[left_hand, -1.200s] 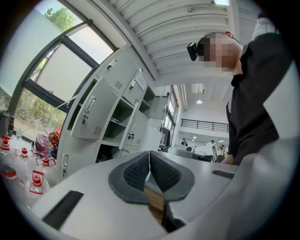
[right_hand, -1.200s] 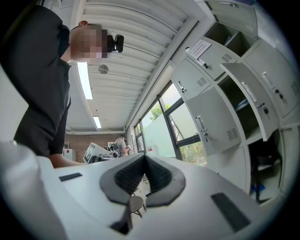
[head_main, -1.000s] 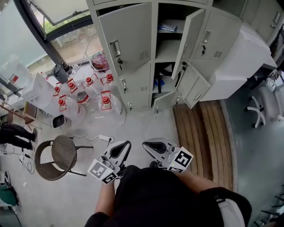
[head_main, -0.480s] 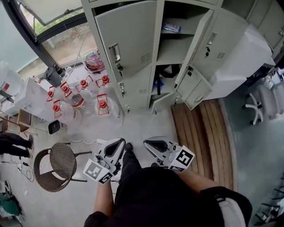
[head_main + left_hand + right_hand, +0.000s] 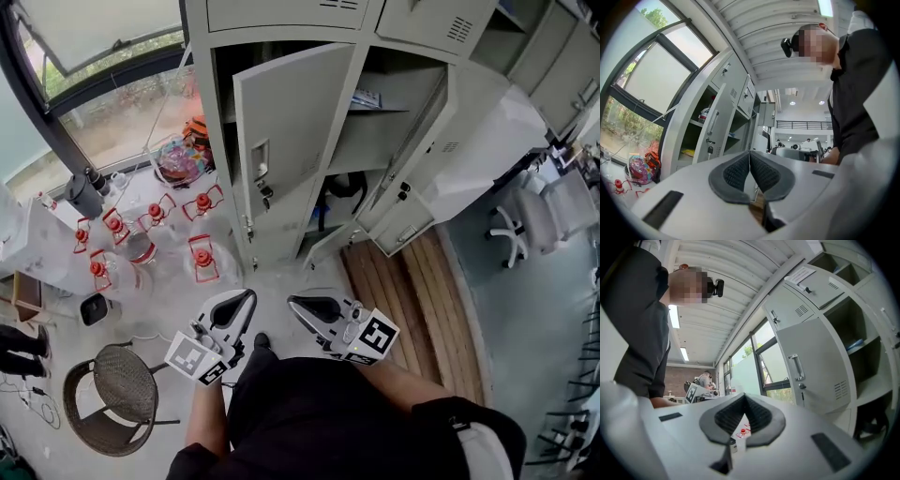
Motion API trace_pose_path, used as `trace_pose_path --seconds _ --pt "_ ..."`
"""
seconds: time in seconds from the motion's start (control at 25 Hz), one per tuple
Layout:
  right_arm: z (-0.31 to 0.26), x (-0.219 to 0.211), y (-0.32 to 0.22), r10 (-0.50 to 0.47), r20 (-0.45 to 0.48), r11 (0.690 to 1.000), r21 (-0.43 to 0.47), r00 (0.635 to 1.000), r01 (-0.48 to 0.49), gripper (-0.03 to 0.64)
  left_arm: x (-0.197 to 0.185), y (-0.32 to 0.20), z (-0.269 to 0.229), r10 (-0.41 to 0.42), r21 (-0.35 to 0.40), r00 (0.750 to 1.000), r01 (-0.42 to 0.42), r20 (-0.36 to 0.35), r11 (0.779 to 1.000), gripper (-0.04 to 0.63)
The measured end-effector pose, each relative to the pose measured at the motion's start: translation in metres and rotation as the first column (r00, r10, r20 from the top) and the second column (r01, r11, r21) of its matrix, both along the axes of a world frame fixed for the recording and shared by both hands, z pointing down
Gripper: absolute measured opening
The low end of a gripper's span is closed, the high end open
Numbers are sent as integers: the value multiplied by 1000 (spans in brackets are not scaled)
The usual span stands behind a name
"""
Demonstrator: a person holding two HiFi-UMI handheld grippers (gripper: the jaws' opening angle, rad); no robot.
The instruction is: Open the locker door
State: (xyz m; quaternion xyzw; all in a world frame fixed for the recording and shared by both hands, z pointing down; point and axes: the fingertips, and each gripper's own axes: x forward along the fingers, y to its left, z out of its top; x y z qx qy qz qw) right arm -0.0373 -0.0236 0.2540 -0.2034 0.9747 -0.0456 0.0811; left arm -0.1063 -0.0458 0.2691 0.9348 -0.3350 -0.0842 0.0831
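Nearer than a second ago: locker door (image 5: 298,131) looms larger, with left tool (image 5: 248,298) and right tool (image 5: 292,302) carried forward.
Grey door stands ajar in the left column of the lockers (image 5: 199,56), its handle (image 5: 261,161) on the free edge, well ahead of both tools. Each tool is clenched, pads together, nothing between. Clear jugs (image 5: 202,258) with red caps stand on the floor (image 5: 169,309) beside the lockers, and a wicker chair (image 5: 120,389) is nearer the person.
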Motion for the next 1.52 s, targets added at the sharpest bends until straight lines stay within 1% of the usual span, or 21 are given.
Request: trace_pose_path --seconds 0.2,0.4,0.72,0.8,0.96,1.12,1.32,1.4,1.52 --pt "-1 -16 -30 67 -23 998 6 998 -66 11 -17 -29 2 59 -4 998 -59 -19 998 17" --pt "0 -22 -57 131 -37 991 11 991 -131 11 -26 -50 5 111 -8 994 -111 -26 994 17" --pt "19 -34 -86 207 -60 978 -11 977 -208 11 -41 -77 12 155 -17 988 -156 -14 988 17" --pt "28 -37 -92 226 -71 973 -22 972 -228 11 -46 -81 17 144 -23 990 -144 -3 989 17" --pt "46 -48 -104 256 -107 966 -21 961 -259 12 -61 -90 36 120 -76 993 -119 7 990 17" --pt "74 -62 -127 269 -151 960 -32 951 -277 13 -82 -103 57 63 -89 998 -62 9 994 18" --pt "124 -72 -155 251 -185 958 -92 950 -271 34 -98 -119 99 -7 -124 1000 11 30 992 18" --pt "145 -76 -167 253 -193 954 -116 948 -278 55 -105 -126 114 -30 -136 999 34 32 990 18" --pt "174 -85 -187 263 -213 945 -142 941 -296 67 -116 -138 133 -73 -148 997 78 40 986 18"
